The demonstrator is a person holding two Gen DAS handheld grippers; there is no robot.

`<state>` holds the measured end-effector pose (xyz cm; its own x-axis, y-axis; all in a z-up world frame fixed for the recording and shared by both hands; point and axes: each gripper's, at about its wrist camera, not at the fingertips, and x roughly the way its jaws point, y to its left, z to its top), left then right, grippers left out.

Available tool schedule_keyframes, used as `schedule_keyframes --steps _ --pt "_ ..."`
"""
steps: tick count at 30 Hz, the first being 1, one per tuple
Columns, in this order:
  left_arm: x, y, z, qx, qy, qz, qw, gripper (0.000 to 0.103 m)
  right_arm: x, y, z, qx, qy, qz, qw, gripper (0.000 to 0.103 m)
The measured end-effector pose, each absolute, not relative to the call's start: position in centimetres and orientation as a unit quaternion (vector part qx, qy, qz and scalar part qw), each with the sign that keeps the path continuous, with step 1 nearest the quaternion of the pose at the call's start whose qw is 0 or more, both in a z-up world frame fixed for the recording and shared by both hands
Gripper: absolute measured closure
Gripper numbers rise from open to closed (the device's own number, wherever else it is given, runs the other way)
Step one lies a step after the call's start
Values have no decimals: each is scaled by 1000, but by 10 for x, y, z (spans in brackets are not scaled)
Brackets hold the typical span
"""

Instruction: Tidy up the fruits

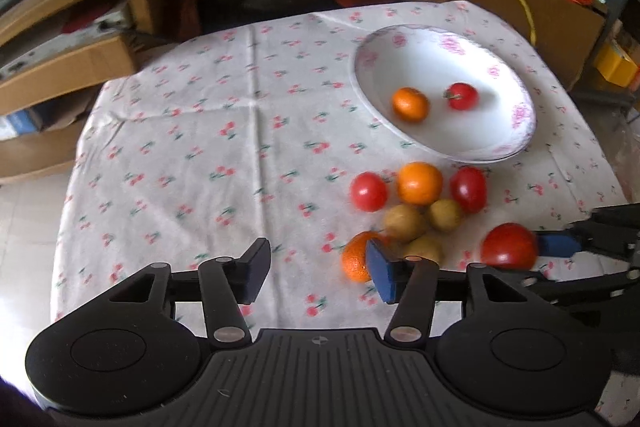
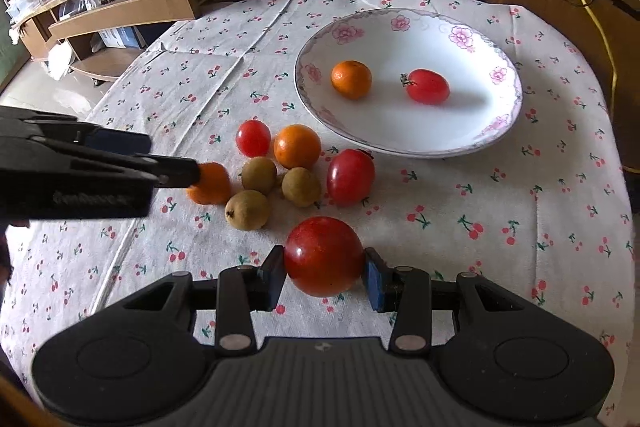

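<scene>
Right gripper (image 2: 324, 277): I have its pads pressed on the big red fruit (image 2: 323, 255).
Plate (image 2: 500, 131): straight beyond the fruit.
Left gripper (image 1: 318, 269): wide apart, empty.

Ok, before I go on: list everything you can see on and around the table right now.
plate: 1, white with pink flowers, far right of cloth
orange in plate: 1, orange
tomato in plate: 1, red
oranges on cloth: 2, orange, one beside the left fingers
small tomatoes on cloth: 2, red, in the cluster
brown fruits: 3, tan, cluster middle
big red fruit: 1, between the right fingers
tablecloth: 1, white, cherry print
yellow cable: 1, behind the table
left gripper: open, empty
right gripper: shut on big red fruit
</scene>
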<state>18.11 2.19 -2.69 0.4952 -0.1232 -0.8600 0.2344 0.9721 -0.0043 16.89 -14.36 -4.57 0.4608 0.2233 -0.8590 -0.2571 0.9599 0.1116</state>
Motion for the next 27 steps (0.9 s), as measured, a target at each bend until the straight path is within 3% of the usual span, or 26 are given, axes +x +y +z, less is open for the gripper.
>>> schedule_keyframes --steps 5,14,25,27 --pt "171 41 -29 57 501 -67 861 45 155 -151 -39 -13 497 131 858 62" --pt "169 34 -22 40 483 -103 868 36 127 -163 -32 16 494 124 861 62" --pt "193 31 -45 27 510 -90 855 54 140 -164 -40 15 504 121 855 62" --pt "193 29 -48 30 517 -91 851 62 142 -163 -43 13 506 119 854 62"
